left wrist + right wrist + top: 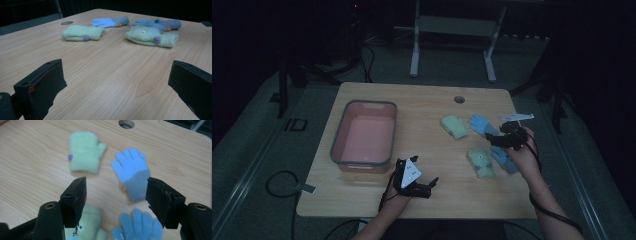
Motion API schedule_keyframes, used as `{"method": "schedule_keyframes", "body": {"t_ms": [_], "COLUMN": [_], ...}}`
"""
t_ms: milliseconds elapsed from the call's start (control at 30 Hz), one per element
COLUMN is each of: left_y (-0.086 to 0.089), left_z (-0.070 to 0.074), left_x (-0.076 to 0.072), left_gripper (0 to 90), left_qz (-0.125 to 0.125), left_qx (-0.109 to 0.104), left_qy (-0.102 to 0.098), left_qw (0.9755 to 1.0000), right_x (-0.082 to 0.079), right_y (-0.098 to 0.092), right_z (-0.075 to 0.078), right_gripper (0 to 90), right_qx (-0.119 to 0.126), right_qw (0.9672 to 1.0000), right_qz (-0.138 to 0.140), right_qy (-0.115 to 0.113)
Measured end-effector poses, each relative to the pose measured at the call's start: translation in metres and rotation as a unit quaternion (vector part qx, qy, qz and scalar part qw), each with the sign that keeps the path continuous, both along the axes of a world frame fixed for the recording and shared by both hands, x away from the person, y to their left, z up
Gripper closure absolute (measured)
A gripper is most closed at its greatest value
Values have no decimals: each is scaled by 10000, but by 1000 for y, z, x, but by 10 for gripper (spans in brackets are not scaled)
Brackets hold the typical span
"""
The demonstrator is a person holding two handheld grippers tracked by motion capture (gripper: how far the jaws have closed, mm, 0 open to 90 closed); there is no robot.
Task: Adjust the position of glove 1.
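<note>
Blue wool is the target: the right gripper (501, 138) hangs with its jaws apart and empty over the far blue glove (131, 171), which lies flat on the wooden table (427, 107) beside a green mitten (83, 152), well right of the pink tub (364, 134). Its cuff nearly meets the near blue glove (140, 223), so a careless pinch could snag both or just skid off the knit. Idle near the table's front edge, the left gripper (424, 188) rests wide and empty.

A pink tub (364, 137) with a grey rim sits on the left part of the wooden counter (422, 107). A round hole (459, 99) lies near the far edge. A white frame (452, 30) stands on the floor beyond.
</note>
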State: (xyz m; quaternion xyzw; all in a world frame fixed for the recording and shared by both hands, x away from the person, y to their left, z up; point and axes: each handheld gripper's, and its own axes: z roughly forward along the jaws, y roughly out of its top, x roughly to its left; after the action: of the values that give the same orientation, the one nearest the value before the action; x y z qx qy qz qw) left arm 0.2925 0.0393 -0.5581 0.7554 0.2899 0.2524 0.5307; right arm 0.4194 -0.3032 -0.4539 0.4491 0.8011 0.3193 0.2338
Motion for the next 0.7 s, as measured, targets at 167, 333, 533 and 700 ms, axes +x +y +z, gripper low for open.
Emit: {"method": "schedule_keyframes", "body": {"t_ms": [167, 333, 533, 700], "left_y": [0, 0, 0, 0], "left_z": [0, 0, 0, 0], "left_x": [0, 0, 0, 0], "left_gripper": [5, 5, 5, 5], "left_qz": [-4, -5, -18, -29], "left_qx": [-4, -6, -12, -8], "left_qy": [1, 0, -2, 6], "left_qw": [10000, 10000, 10000, 10000], "right_x": [8, 22, 40, 55], "right_y": [9, 27, 44, 56], "right_z": [-1, -1, -5, -10], "right_gripper": [355, 384, 420, 448], "right_qx": [-9, 91, 32, -32], "right_qw": [9998, 9986, 9983, 9974], "right_qz": [203, 511, 568, 643], "right_qy": [40, 33, 123, 312]}}
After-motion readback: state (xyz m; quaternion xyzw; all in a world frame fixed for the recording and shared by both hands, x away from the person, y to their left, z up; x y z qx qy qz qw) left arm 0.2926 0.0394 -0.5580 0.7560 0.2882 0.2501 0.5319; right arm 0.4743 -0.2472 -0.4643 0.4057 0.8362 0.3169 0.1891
